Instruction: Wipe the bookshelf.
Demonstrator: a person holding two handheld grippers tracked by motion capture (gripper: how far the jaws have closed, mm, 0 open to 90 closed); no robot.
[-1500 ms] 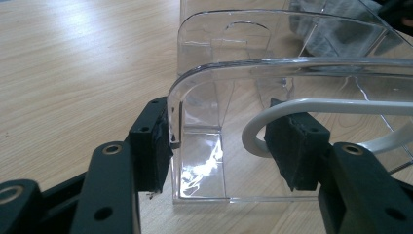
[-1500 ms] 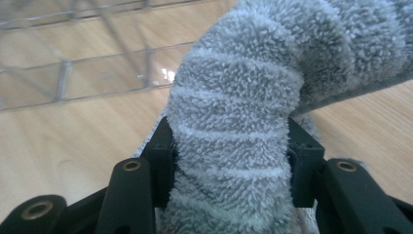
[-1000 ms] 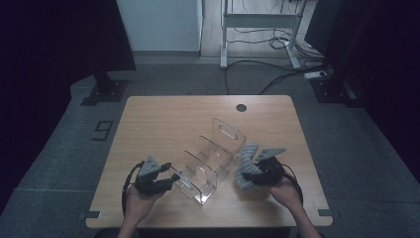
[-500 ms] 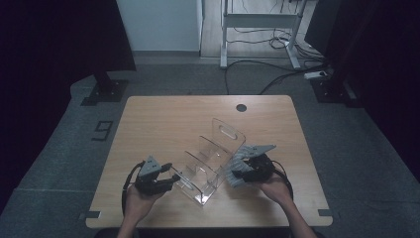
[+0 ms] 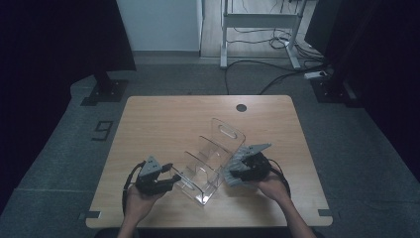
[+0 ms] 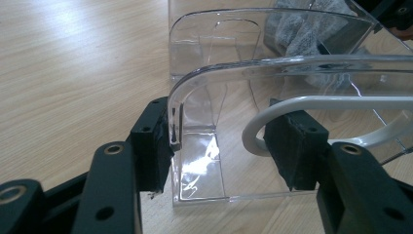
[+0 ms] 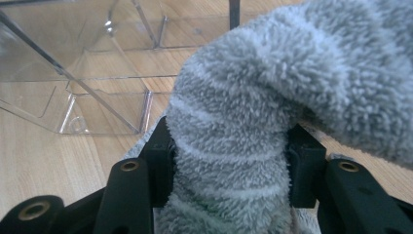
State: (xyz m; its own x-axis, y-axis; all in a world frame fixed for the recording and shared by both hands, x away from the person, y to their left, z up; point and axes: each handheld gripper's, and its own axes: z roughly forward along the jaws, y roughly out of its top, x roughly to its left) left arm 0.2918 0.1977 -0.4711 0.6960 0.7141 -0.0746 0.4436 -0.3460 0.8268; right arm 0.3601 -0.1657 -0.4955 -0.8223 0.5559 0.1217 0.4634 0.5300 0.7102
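Holding the clear acrylic organizer [image 5: 208, 163] at table centre, your left gripper [image 5: 166, 181] clamps its slick, rigid 9 o'clock wall; right gripper [image 5: 237, 171] squeezes the soft grey cloth [image 7: 243, 136] at 3 o'clock.

A clear plastic file rack [image 5: 210, 161] with stepped dividers stands on the wooden bench [image 5: 163, 124], near its front edge. A fluffy grey cloth [image 7: 253, 122], bunched, lies against the rack's right side.

Dim, murky high view with dark edges; brighter, sharper gripper views, glare on clear plastic.
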